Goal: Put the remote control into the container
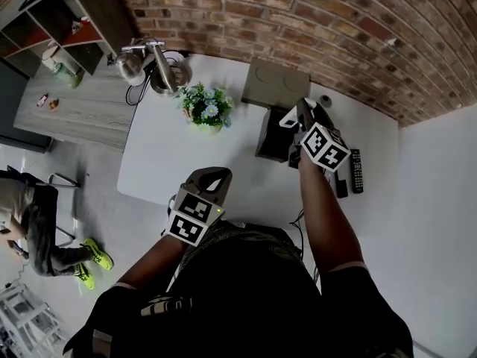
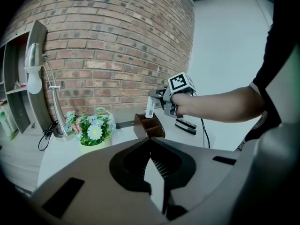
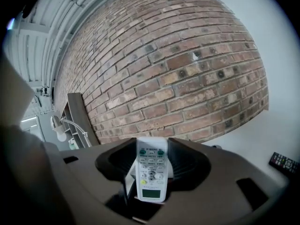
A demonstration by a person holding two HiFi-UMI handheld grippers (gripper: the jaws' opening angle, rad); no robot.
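My right gripper [image 1: 301, 119] is shut on a white remote control [image 3: 151, 170], holding it upright by its lower part with the buttons facing the camera. In the left gripper view that remote control [image 2: 150, 107] hangs just above the brown container [image 2: 149, 126] with compartments. The container [image 1: 273, 137] stands mid-table, directly under my right gripper [image 2: 165, 102]. My left gripper [image 1: 212, 174] hovers at the table's near edge, well short of the container. Its jaws [image 2: 149, 139] are shut and hold nothing.
A pot of flowers [image 1: 206, 109] stands left of the container, with a desk lamp [image 1: 153, 67] at the far left corner. Two black remotes [image 1: 356, 170] lie to the right. A grey box [image 1: 276, 84] sits against the brick wall. A person [image 1: 30, 230] crouches on the floor at left.
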